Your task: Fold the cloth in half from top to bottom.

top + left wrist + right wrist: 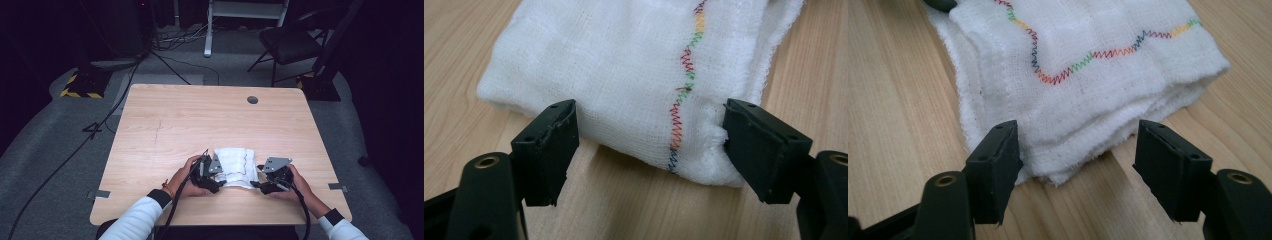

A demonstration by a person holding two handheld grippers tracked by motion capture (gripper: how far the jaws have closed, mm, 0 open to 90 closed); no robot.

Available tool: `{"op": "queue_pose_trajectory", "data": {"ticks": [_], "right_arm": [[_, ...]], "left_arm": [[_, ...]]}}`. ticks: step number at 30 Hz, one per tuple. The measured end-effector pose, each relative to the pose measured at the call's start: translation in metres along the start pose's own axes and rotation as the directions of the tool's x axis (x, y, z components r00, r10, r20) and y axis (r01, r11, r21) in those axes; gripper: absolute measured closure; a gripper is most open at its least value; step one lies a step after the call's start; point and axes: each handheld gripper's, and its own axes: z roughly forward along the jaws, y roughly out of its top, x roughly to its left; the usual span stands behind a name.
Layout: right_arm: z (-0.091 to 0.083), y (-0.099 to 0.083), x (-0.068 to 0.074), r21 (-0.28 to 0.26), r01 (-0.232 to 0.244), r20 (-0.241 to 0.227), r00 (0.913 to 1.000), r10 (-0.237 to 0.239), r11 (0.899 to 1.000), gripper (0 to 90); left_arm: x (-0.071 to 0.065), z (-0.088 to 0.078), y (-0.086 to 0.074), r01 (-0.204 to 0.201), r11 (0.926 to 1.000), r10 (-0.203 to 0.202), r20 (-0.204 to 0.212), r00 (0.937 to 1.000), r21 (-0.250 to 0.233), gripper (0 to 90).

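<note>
**Folded cloth lies flat, both grippers let go**

We see the white gauze cloth with the wavy rainbow-coloured stitch line (236, 166) lying low in the middle of the high view, near the front edge of the light wooden table (200, 120). It is already folded into a thick, compact packet: in the right gripper view its stacked layers (1088, 140) show at the near edge, roughly aligned with one lower layer peeping out at the left. We judge the folding to be done or nearly so; what may be left is one more fold or a tidy-up of that uneven edge.

The left gripper (649, 145) sits at the cloth's left side in the high view, its jaws spread wide with the cloth's corner between them; the right-hand pad (764, 150) just touches the fabric without pinching it. The right gripper (1075, 160) faces the layered edge, jaws likewise spread, holding nothing.

Outward, room is generous: the upper two thirds of the tabletop are bare apart from a small round grey grommet hole (252, 99) at the upper right. The front edge is close behind both hands, so we would work away from it. A black chair (290, 42) stands well beyond the table
</note>
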Motion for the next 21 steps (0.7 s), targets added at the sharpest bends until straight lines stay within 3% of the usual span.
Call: {"op": "queue_pose_trajectory", "data": {"ticks": [5, 9, 12, 15, 21], "right_arm": [[-0.001, -0.004, -0.003, -0.009, -0.029, -0.003, 0.9996, 0.029, 1.000, 32.9], [-0.003, -0.004, -0.002, -0.008, -0.019, 0.005, 0.9998, 0.019, 1.000, 32.1], [-0.009, -0.006, -0.004, -0.016, -0.023, 0.009, 0.9997, 0.023, 1.000, 31.8], [-0.014, -0.006, -0.006, -0.023, -0.026, 0.019, 0.9995, 0.026, 0.999, 31.9], [-0.032, -0.014, -0.014, -0.040, -0.040, 0.061, 0.9972, 0.043, 0.998, 31.5]], "left_arm": [[0.001, -0.003, -0.003, 0.027, 0.9996, -0.027, 0.010, 0.9996, 0.009, 22.5], [0.002, -0.012, -0.007, 0.028, 0.9995, -0.028, 0.016, 0.9995, 0.012, 20.4], [0.001, -0.026, -0.011, 0.004, 0.9998, -0.004, -0.022, 0.9997, -0.021, 19.9], [0.001, -0.032, -0.012, -0.006, 0.9998, 0.005, -0.060, 0.9982, -0.018, 20.4], [0.009, -0.048, -0.022, 0.015, 0.9998, -0.017, -0.091, 0.9957, -0.016, 20.3]]}}
